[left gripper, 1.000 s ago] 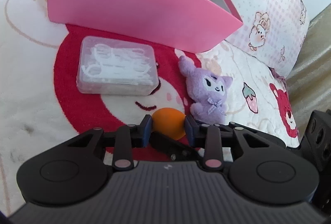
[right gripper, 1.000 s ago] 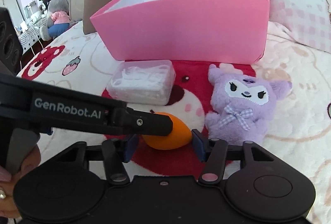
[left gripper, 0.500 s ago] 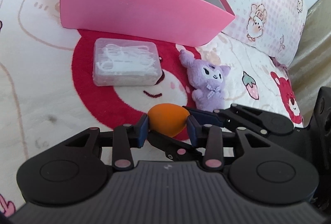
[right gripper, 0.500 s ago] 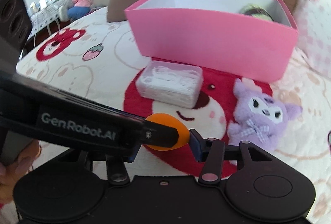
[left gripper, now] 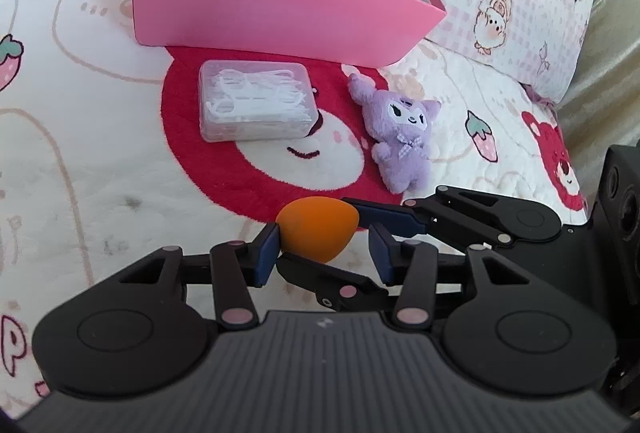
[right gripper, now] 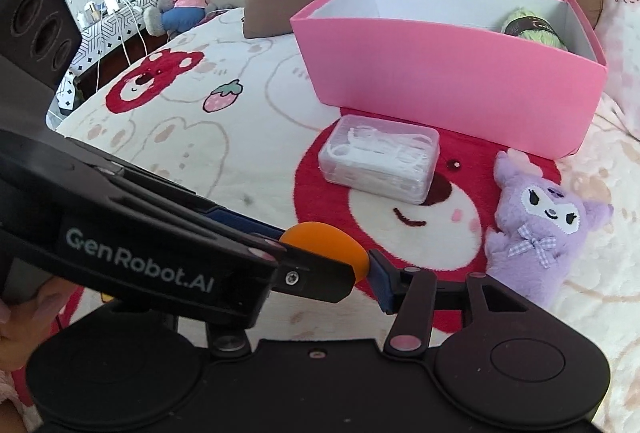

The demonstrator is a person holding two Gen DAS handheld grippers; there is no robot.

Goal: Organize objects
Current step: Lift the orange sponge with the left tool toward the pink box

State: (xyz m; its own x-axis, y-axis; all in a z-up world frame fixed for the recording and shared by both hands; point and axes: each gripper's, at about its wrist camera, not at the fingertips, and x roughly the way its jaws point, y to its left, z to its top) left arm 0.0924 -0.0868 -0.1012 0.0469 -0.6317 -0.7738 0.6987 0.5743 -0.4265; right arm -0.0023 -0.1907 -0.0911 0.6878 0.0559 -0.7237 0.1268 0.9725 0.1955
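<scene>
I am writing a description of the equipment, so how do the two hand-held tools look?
Both tools are matte black plastic with round discs on the body, pink rivets on the linkage bars and dark blue finger pads. The left tool has a ribbed grey top; its side reads "GenRobot.AI" in white. The right tool looks alike.

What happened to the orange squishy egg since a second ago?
Both grippers carried the orange sponge higher. The right gripper closed on it, and the left gripper loosened: one pad now stands clear of it. The pink box, floss case and purple plush stayed put.
</scene>
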